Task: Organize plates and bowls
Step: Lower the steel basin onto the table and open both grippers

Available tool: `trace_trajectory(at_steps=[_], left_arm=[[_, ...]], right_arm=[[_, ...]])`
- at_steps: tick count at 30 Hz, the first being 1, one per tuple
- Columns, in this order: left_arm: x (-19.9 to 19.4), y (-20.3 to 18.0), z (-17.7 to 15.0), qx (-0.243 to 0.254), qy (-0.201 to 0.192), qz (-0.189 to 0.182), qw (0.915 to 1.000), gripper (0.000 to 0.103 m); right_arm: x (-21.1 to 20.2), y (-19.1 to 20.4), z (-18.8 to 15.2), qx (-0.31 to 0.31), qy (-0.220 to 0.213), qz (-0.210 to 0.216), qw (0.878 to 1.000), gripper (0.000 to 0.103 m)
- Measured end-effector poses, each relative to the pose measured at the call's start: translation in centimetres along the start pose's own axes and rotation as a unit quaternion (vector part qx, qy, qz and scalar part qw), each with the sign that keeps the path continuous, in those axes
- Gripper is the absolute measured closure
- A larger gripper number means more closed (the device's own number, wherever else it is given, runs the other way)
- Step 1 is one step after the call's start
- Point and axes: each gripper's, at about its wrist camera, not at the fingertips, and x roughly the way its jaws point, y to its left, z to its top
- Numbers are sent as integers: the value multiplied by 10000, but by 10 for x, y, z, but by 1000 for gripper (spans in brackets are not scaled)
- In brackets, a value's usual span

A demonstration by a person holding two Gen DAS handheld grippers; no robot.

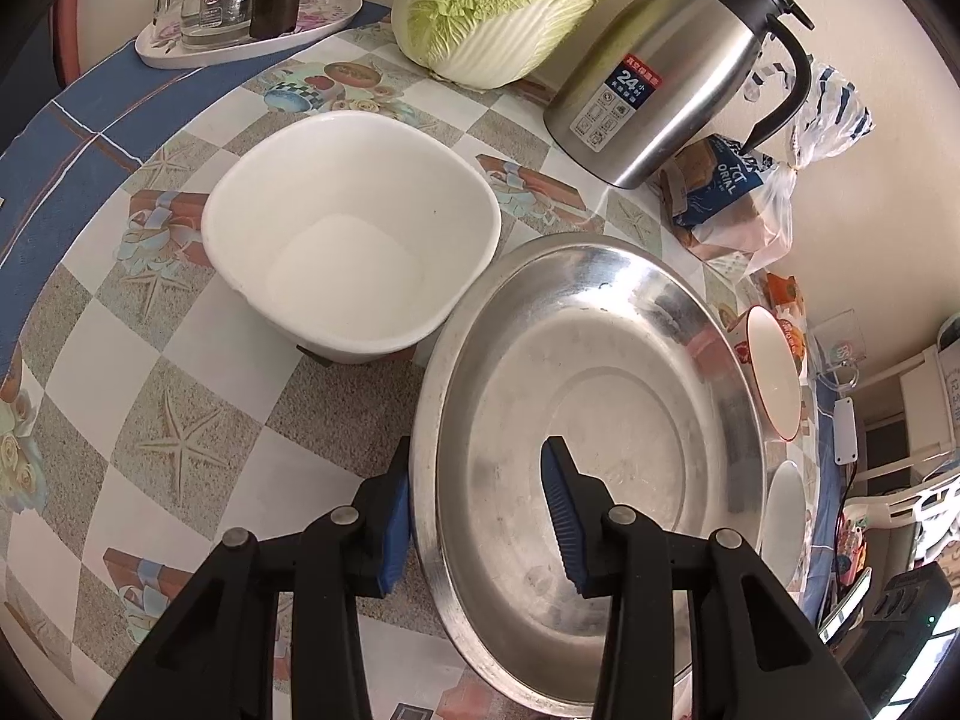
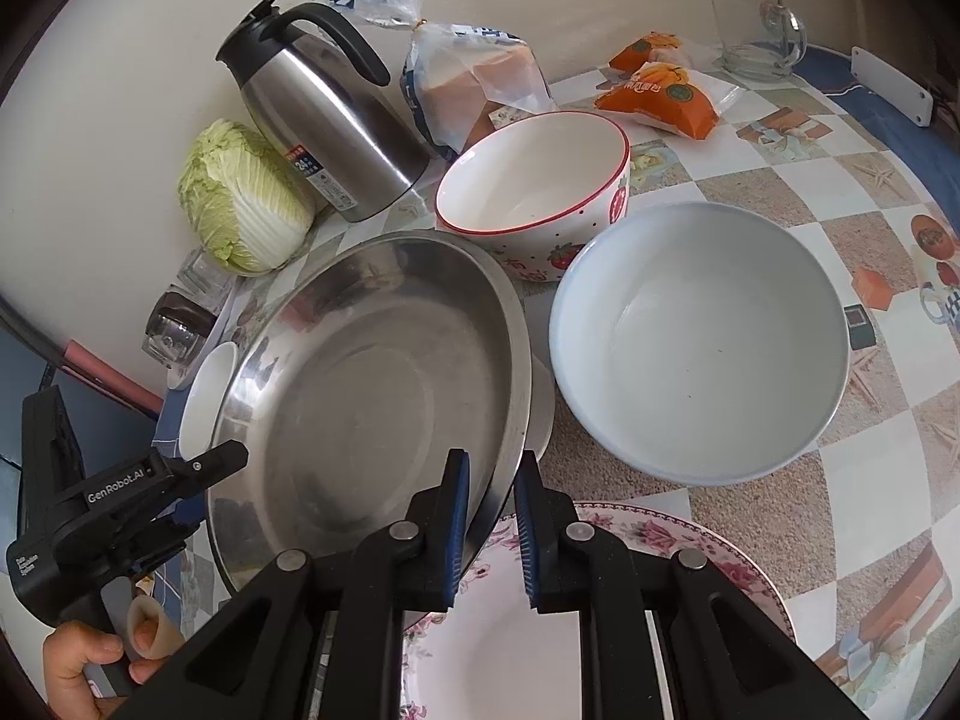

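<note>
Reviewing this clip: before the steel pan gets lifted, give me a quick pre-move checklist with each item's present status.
1. Right hand-held gripper clamped on the steel pan rim: ok.
2. Left hand-held gripper straddles the opposite rim, pads pressing: not ok, gap visible.
3. Pan tilted, resting partly on a small white dish: ok to note.
4. Floral plate under the right gripper, free: ok.
5. Grey bowl clear of the pan: ok.

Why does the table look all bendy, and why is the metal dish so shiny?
Left wrist view: the fisheye lens curves the table and darkens the corners; the steel dish mirrors window light. Right wrist view: same bending, the dish carries bright streaks, and everything stays sharp.
</note>
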Motion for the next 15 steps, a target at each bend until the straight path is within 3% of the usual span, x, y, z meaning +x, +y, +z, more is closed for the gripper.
trace_trajectory(at_steps=[10,15], left_arm=[[4,-1,-2,19,147,56,9999,61],[-9,-3,0,92,-9,198,9998,61]], right_arm=[[-2,0,1,-56,-85,-77,9999,87],[-4,-1,2,-12,-25,-47,10000,83]])
